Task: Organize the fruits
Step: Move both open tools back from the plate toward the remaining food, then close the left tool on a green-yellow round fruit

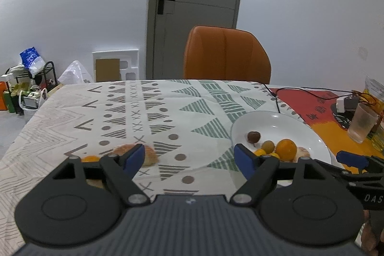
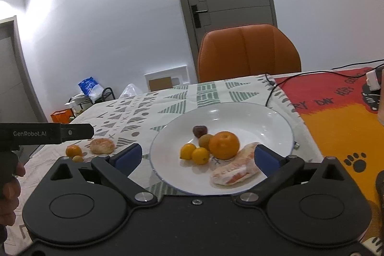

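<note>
A white plate [image 2: 264, 116] holds an orange [image 2: 224, 145], a kiwi [image 2: 205, 140], a dark plum [image 2: 199, 130], two small yellow fruits [image 2: 194, 153] and a peeled pomelo piece [image 2: 236, 167]. It also shows in the left wrist view [image 1: 276, 121]. Left of it on the cloth lie a peeled citrus [image 2: 101, 146], a small orange [image 2: 73, 151] and a tiny yellow fruit [image 2: 77, 158]. My right gripper [image 2: 198, 156] is open and empty, low over the plate's near edge. My left gripper [image 1: 189, 157] is open and empty, with the peeled citrus [image 1: 150, 155] behind its left finger.
The table has a patterned cloth [image 1: 148, 112] and a red-orange mat [image 2: 336, 112]. A black cable [image 1: 278, 97], a plastic cup [image 1: 362, 122] and a charger [image 2: 372, 79] lie at the right. An orange chair [image 1: 226, 54] stands behind the table.
</note>
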`<state>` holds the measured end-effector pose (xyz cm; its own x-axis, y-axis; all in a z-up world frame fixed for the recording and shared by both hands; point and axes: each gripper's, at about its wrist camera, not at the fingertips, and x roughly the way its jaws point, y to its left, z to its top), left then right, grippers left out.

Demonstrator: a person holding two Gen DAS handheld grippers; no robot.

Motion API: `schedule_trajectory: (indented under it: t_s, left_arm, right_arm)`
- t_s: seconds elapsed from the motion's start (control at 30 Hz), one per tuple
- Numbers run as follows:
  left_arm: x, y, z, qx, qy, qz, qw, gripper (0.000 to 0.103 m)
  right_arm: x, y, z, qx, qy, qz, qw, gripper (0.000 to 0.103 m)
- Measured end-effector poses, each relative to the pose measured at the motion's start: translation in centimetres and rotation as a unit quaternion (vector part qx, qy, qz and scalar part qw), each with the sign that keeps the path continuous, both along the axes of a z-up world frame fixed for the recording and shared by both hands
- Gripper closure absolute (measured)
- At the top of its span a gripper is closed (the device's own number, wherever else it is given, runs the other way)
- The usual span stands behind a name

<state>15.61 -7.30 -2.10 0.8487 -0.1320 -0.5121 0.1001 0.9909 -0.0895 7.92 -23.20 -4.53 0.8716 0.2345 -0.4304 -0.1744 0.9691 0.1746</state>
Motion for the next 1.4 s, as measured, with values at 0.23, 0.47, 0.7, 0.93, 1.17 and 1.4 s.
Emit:
schedule_trajectory:
  t_s: [0.23, 0.47, 0.7, 0.93, 1.17, 1.4]
  left_arm:
    - [-0.5, 2.2, 0.1, -0.007, -0.002, 0.022, 0.9997, 0.023]
    - [-0.9, 4.0, 0.2, -0.008, -0.004, 0.040, 0.9992, 0.023]
    - [-1.2, 5.9, -0.3, -0.012, 0.003, 0.056, 0.9983, 0.023]
    - [-1.3, 7.6, -0.8, -0.018, 0.005, 0.072, 0.9972, 0.023]
    - [-0.9, 9.3, -1.3, -0.025, 0.006, 0.087, 0.9959, 0.023]
    - [-0.3, 10.2, -2.2, -0.035, 0.018, 0.085, 0.9956, 0.027]
  right_arm:
    - [-0.1, 1.6, 0.3, -0.004, -0.002, 0.017, 1.000, 0.002]
    - [0.2, 3.3, 0.4, -0.006, -0.002, 0.034, 0.999, 0.002]
    - [0.5, 5.1, 0.2, -0.007, 0.000, 0.053, 0.999, 0.002]
    - [1.2, 6.6, 0.0, -0.007, 0.002, 0.068, 0.998, 0.002]
    - [1.9, 8.2, -0.1, -0.013, 0.006, 0.083, 0.996, 0.003]
    - [2.8, 9.6, -0.4, -0.020, 0.014, 0.094, 0.995, 0.006]
